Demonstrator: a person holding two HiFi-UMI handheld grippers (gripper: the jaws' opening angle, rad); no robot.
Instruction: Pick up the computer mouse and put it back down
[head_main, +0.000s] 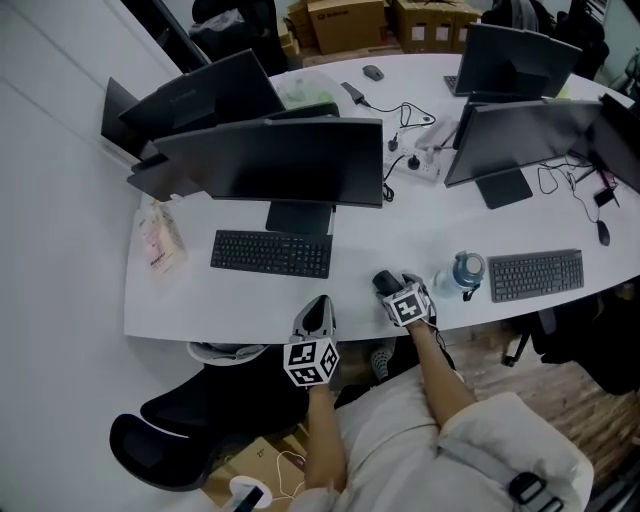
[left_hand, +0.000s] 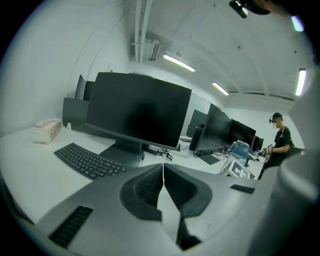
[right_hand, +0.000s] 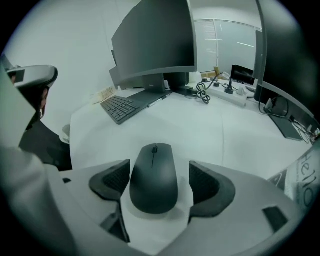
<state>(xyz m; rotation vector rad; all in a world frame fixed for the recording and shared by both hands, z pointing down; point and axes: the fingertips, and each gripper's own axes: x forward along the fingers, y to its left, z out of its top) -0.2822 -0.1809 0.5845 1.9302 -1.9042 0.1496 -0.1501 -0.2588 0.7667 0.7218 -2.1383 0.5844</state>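
While the computer mouse (right_hand: 153, 177) lies flat on the white desk (right_hand: 220, 135) near its front edge, the right gripper (right_hand: 160, 176) straddles it with jaws wide and pads clear of its 2 sides. Whether the lift is done or pending cannot be judged. The left gripper (left_hand: 163, 181), jaws together, holds nothing. Label print on the water bottle (right_hand: 304, 172) is cut off and unreadable.

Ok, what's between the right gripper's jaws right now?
The computer mouse, resting on the white desk. The right gripper has its jaws open around it, with bare desk showing beside it. The right gripper view shows this.
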